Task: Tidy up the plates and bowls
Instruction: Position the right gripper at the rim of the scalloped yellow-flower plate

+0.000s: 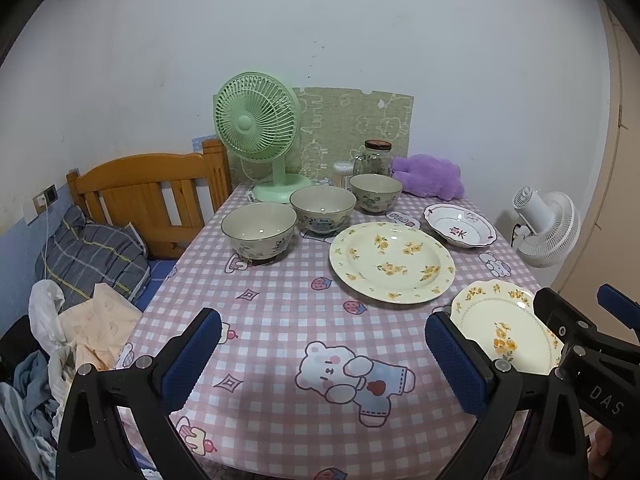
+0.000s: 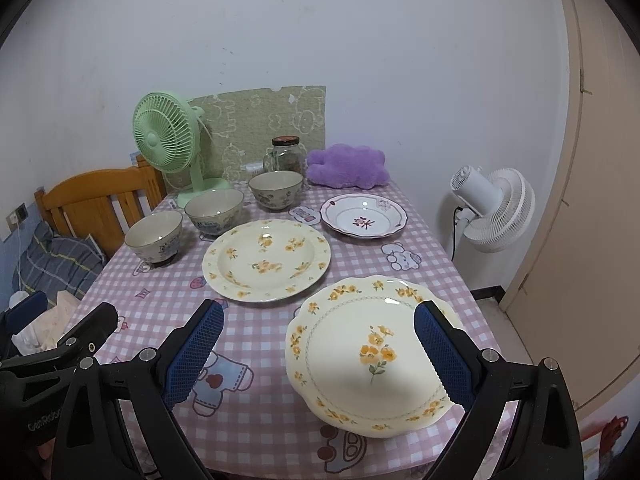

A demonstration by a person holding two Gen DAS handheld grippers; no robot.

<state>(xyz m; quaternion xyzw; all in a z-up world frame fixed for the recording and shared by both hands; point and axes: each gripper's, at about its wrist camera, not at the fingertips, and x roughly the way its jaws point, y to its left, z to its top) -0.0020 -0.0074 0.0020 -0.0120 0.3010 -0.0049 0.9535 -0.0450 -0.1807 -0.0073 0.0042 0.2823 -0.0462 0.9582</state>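
Three patterned bowls stand in a diagonal row on the checked table: near (image 1: pixel 259 231), middle (image 1: pixel 322 209), far (image 1: pixel 375 192). A large yellow-flowered plate (image 1: pixel 392 261) (image 2: pixel 266 259) lies mid-table. A white plate with red trim (image 1: pixel 460 225) (image 2: pixel 363 216) lies behind it on the right. A scalloped yellow-flowered plate (image 1: pixel 505 325) (image 2: pixel 370 350) lies at the front right edge. My left gripper (image 1: pixel 322 356) is open and empty above the table's front. My right gripper (image 2: pixel 319 354) is open and empty, hovering over the scalloped plate's left part.
A green fan (image 1: pixel 258 128), a glass jar (image 1: pixel 377 158), a toothpick box (image 1: pixel 343 174) and a purple plush (image 1: pixel 430 176) stand at the table's back. A white fan (image 2: pixel 494 208) stands right of the table. A wooden bed frame (image 1: pixel 148 196) with bedding lies left.
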